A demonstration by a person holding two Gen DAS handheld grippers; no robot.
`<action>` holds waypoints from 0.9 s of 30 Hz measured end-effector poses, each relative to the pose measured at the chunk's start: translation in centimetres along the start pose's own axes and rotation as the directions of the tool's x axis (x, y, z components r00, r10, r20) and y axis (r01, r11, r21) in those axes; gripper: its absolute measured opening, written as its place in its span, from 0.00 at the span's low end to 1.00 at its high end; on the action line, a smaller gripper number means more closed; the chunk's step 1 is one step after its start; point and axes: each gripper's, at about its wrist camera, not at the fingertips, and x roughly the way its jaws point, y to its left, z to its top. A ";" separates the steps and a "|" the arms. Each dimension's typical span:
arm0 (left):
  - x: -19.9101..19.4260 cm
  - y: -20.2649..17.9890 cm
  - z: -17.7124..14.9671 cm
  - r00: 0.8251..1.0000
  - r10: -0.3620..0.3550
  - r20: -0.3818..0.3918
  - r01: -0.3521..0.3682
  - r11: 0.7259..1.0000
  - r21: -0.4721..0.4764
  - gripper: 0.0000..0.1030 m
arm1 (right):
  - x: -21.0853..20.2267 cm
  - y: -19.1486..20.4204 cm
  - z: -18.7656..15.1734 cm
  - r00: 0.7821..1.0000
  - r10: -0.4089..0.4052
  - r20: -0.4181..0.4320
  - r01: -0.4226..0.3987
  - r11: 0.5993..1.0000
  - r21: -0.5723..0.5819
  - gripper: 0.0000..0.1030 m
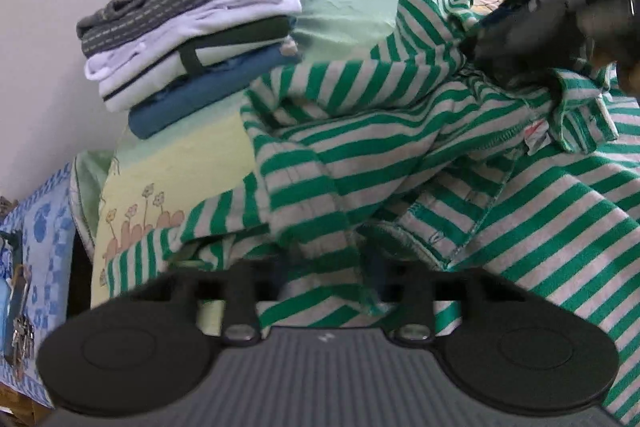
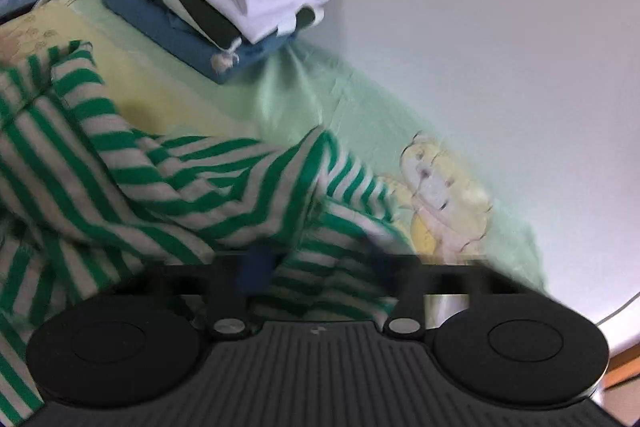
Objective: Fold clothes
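Where the pale green sheet point(image 1: 348, 7) with its cartoon bear print covers the bed, a green-and-white striped shirt point(image 1: 400, 155) lies rumpled across it, collar and inside seams turned up. The left gripper point(image 1: 320, 279) sits low at the near edge of this shirt, and striped cloth runs in between its two fingers and bunches over them; it appears clenched on the fabric, though folds hide the fingertips. In the left wrist view the right gripper point(image 1: 532, 23) shows as a dark, blurred shape at the upper right, pressed against the shirt near the collar. In its own view, the right gripper point(image 2: 320, 271) likewise has the striped shirt point(image 2: 160, 179) heaped right at its fingers, with a blue pad showing among the cloth; the picture is blurred and I cannot tell whether it grips. Well apart from the shirt, toward the wall, stands a stack of folded clothes point(image 1: 188, 31): blue at the bottom, white and dark green in the middle, grey patterned on top. A blue patterned cloth point(image 1: 40, 227) hangs at the bed's left edge.
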 end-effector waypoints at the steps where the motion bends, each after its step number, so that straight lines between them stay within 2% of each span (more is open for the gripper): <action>1: -0.1 0.2 0.1 1.000 -0.001 0.002 0.001 1.000 -0.006 0.27 | -0.2 -1.1 0.7 0.999 0.046 0.008 -0.046 0.996 0.078 0.14; 3: -0.7 0.5 0.2 1.000 0.009 0.029 -0.009 1.000 -0.012 0.30 | -1.0 -2.9 2.3 0.996 0.080 0.050 -0.087 0.983 0.162 0.13; 5: -1.2 0.7 0.3 0.998 0.019 0.057 -0.018 1.000 -0.017 0.48 | -1.7 -4.8 4.3 0.992 0.083 0.093 -0.103 0.968 0.231 0.11; 7: -1.8 1.0 0.4 0.996 0.029 0.085 -0.027 0.999 -0.023 0.54 | -2.1 -6.8 6.2 0.989 0.073 0.129 -0.108 0.949 0.295 0.11; 12: -3.1 1.7 0.5 0.988 0.050 0.146 -0.045 0.998 -0.038 0.62 | -1.5 -11.0 9.1 0.989 -0.012 0.145 -0.045 0.922 0.385 0.11; 15: -2.9 1.4 -0.5 0.991 0.049 0.121 -0.045 0.998 -0.035 0.63 | -0.4 -12.2 9.9 0.990 -0.085 0.112 0.037 0.924 0.381 0.12; 16: -2.8 1.2 -0.9 0.991 0.059 0.118 -0.056 0.998 -0.024 0.63 | 0.4 -12.1 9.5 0.990 -0.108 0.088 0.070 0.931 0.358 0.15; 17: -2.7 1.0 -1.2 0.991 0.065 0.114 -0.064 0.998 -0.013 0.63 | 1.3 -12.1 9.1 0.994 -0.093 0.057 0.068 0.939 0.338 0.24; 19: -2.5 0.9 -1.8 0.993 0.054 0.101 -0.054 0.999 -0.008 0.63 | 2.9 -12.1 8.0 0.999 -0.050 -0.006 0.049 0.953 0.300 0.35; 20: -2.5 0.9 -2.1 0.995 0.041 0.096 -0.040 0.999 -0.012 0.63 | 3.0 -11.9 7.5 0.998 -0.062 -0.012 0.063 0.958 0.278 0.35; 22: -2.4 0.7 -2.6 0.996 0.026 0.084 -0.024 1.000 -0.016 0.66 | 1.8 -11.2 7.1 0.992 -0.115 0.043 0.101 0.965 0.243 0.40; 23: -2.4 0.5 -2.9 0.997 0.025 0.077 -0.023 1.000 -0.016 0.68 | 1.0 -10.9 7.0 0.991 -0.110 0.083 0.088 0.968 0.233 0.48; 24: -2.3 0.3 -3.1 0.997 0.021 0.071 -0.020 1.000 -0.018 0.69 | 0.3 -10.6 7.1 0.990 -0.067 0.123 0.038 0.974 0.224 0.54; 25: -2.3 0.1 -3.2 0.998 0.011 0.066 -0.009 1.000 -0.024 0.70 | -0.2 -10.0 7.3 0.989 0.007 0.146 -0.038 0.977 0.208 0.66; 26: -2.2 -0.2 -3.3 0.998 -0.002 0.062 0.004 1.000 -0.029 0.70 | -0.1 -9.3 7.5 0.986 0.102 0.132 -0.126 0.973 0.192 0.73; 27: -2.1 -0.5 -3.4 0.998 -0.012 0.057 0.014 0.999 -0.031 0.70 | 0.4 -8.5 7.8 0.975 0.207 0.083 -0.220 0.957 0.189 0.73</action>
